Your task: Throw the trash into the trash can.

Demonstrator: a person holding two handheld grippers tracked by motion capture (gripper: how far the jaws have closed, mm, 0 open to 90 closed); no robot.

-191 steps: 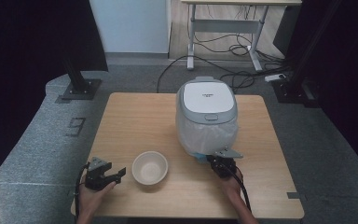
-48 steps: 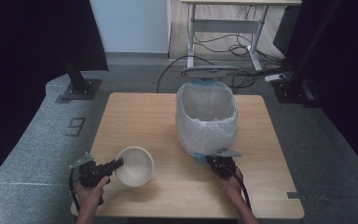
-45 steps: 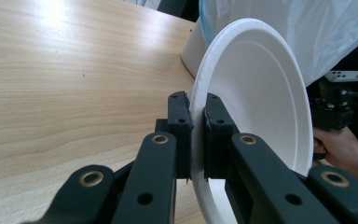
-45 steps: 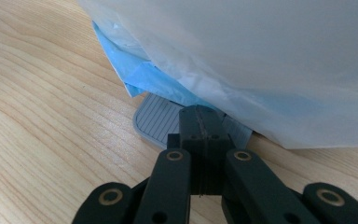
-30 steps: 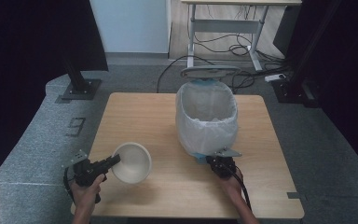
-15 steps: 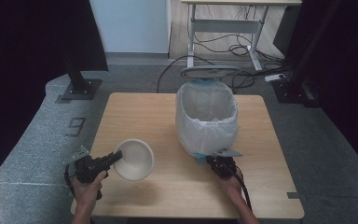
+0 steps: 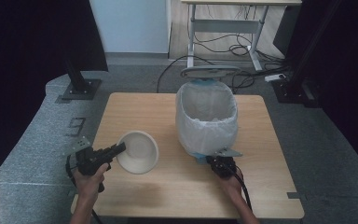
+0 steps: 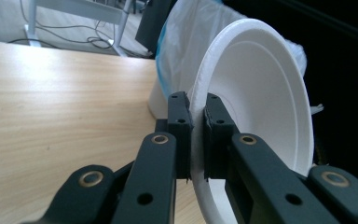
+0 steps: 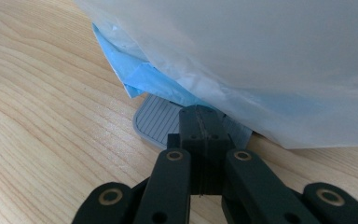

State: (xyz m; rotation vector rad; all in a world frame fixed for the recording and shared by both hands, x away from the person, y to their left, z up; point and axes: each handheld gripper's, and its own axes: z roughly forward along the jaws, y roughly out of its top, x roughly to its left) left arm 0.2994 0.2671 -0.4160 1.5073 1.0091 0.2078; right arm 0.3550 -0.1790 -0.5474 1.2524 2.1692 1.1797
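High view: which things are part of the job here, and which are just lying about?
In use:
- white round paper bowl, gripped at its rim by the left tongs
- white bag-lined pedal bin, lid up
- right tongs, pressed on the grey ribbed pedal

Lying about:
- white-legged desk behind
- floor cables

left tool (image 7: pixel 119 149): jaws clamped, raised, held sideways | right tool (image 7: pixel 222 164): jaws together, low

From above our side we look forward and down on the table (image 7: pixel 168 107). Our gripper views sit low and close; all three share the lined bin (image 7: pixel 207 116).
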